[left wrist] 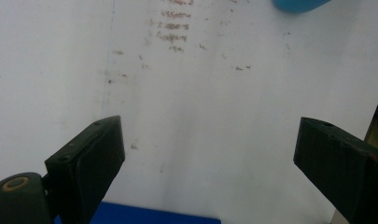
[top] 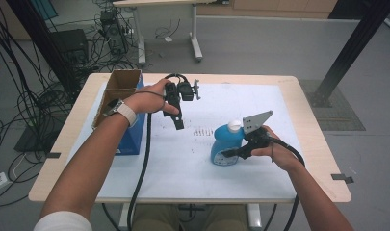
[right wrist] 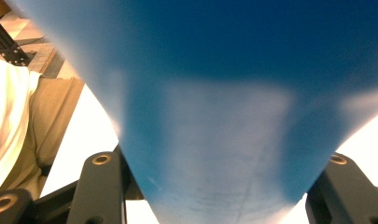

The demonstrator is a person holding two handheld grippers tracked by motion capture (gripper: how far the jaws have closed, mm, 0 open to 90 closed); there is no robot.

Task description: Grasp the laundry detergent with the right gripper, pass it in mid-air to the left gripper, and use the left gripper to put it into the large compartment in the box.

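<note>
A blue plastic bottle with a white cap stands about upright right of the table's middle. My right gripper is shut on its lower body from the right. In the right gripper view the bottle sits squeezed between the two black jaws. Whether its base touches the table I cannot tell. My left gripper hangs above the white sheet left of the bottle, pointing down. It is open wide with nothing between its fingers. The bottle's edge shows at the top of the left gripper view.
An open cardboard box stands on a blue box at the table's left side, under my left forearm. The blue box also shows below the left jaws. A white sheet with faint marks covers the wooden table.
</note>
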